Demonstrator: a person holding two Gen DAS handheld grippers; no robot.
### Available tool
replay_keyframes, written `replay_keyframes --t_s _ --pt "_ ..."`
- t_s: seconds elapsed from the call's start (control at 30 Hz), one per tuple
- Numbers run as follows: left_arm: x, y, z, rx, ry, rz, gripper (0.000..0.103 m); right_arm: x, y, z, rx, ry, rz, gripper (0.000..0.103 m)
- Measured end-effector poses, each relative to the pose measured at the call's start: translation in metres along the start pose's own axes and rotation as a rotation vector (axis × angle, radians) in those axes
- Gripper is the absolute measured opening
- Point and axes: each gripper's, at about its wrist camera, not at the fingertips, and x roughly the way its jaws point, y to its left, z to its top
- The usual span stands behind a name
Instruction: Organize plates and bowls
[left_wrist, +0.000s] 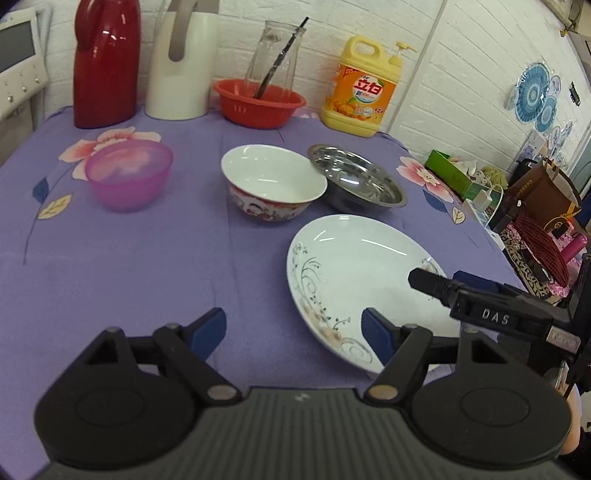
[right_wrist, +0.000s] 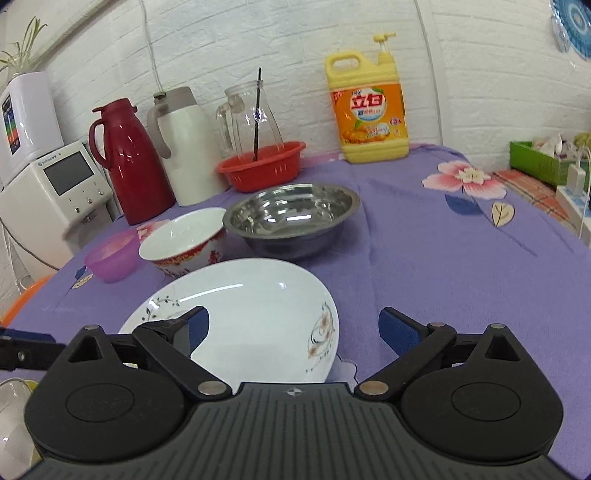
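Observation:
A white plate with a floral rim (left_wrist: 351, 273) (right_wrist: 255, 314) lies on the purple cloth near the front. Behind it stand a white bowl with a red pattern (left_wrist: 271, 182) (right_wrist: 184, 240), a steel bowl (left_wrist: 354, 179) (right_wrist: 291, 218) and a pink plastic bowl (left_wrist: 127, 175) (right_wrist: 112, 258). My left gripper (left_wrist: 293, 332) is open, its right finger over the plate's near rim. My right gripper (right_wrist: 293, 328) is open, straddling the plate's right edge; it also shows in the left wrist view (left_wrist: 439, 280) over the plate's right side.
At the back stand a red thermos (left_wrist: 105, 62), a white jug (left_wrist: 181, 62), a red basket (left_wrist: 260, 101) with a glass pitcher (left_wrist: 275, 55), and a yellow detergent bottle (left_wrist: 362, 88). A white appliance (right_wrist: 55, 195) stands left; a green box (right_wrist: 543, 162) and clutter lie right.

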Motion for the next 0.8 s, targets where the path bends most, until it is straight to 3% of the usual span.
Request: replay_keyframes --t_s 0.13,0.3,0.8 --pt "0.037 -0.001 0.015 -0.015 0.053 -0.051 0.074 0.001 0.002 -0.002 -0.029 0.005 -0.011 0.103" --pt "0.068 0.0 0.021 -0.019 0.072 0.001 0.074 0.011 0.005 -0.006 -0.053 0.056 -0.028 0.103" --pt "0.084 -0.021 0.021 0.086 0.071 0.124 0.074 0.019 0.013 -0.01 -0.148 0.116 -0.041 0.103"
